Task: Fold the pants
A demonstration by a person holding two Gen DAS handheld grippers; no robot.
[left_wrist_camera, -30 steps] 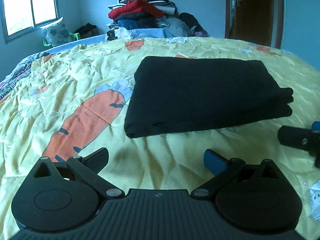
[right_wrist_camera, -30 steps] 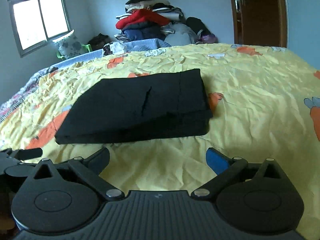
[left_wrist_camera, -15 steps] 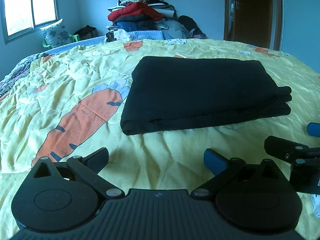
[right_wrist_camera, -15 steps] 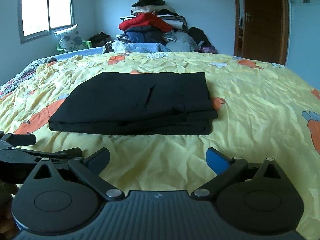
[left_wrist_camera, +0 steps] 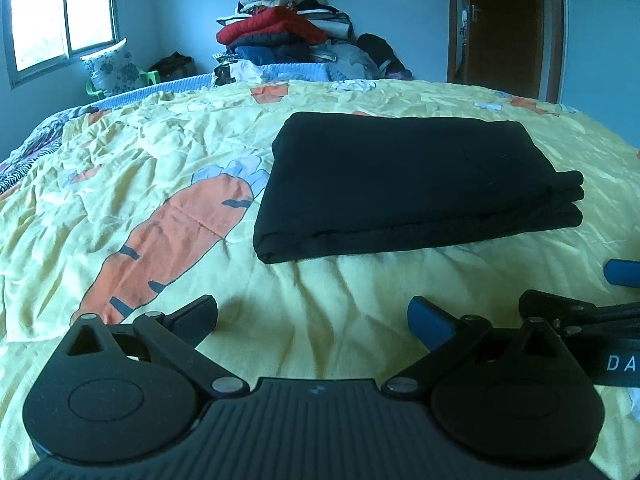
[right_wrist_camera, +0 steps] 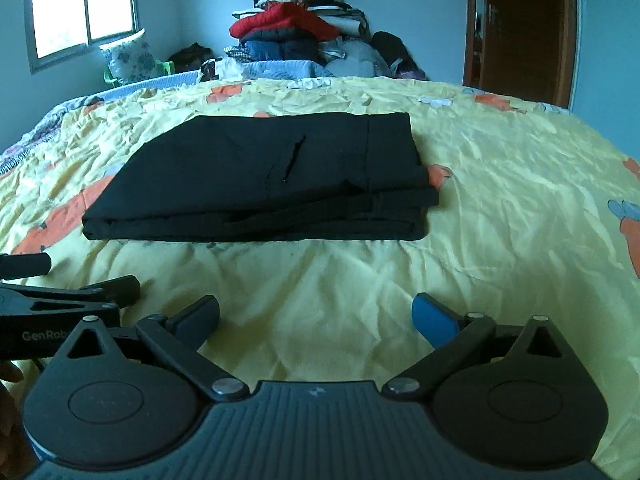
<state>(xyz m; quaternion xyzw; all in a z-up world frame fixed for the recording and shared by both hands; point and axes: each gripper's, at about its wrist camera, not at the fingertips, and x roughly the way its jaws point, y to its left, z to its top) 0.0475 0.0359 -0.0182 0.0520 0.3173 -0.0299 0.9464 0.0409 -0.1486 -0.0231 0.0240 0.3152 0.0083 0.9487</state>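
Observation:
The black pants [left_wrist_camera: 404, 180] lie folded in a flat rectangular stack on the yellow bedspread [left_wrist_camera: 120, 168]; they also show in the right wrist view [right_wrist_camera: 272, 176], with a pocket slit on top. My left gripper [left_wrist_camera: 312, 320] is open and empty, a short way in front of the stack's near left corner. My right gripper [right_wrist_camera: 316, 318] is open and empty, in front of the stack's near edge. Each gripper shows at the side edge of the other's view: the right one [left_wrist_camera: 592, 300] and the left one [right_wrist_camera: 60, 284].
The bedspread has orange carrot prints [left_wrist_camera: 172, 240]. A pile of clothes [left_wrist_camera: 288, 36] stands beyond the far edge of the bed. A window [left_wrist_camera: 60, 8] is at the left, a brown door [left_wrist_camera: 504, 24] at the right, a cushion [left_wrist_camera: 112, 64] by the wall.
Both grippers have drawn back toward me and levelled out; the pants look a little farther off. The pants have not moved. Both grippers stay open.

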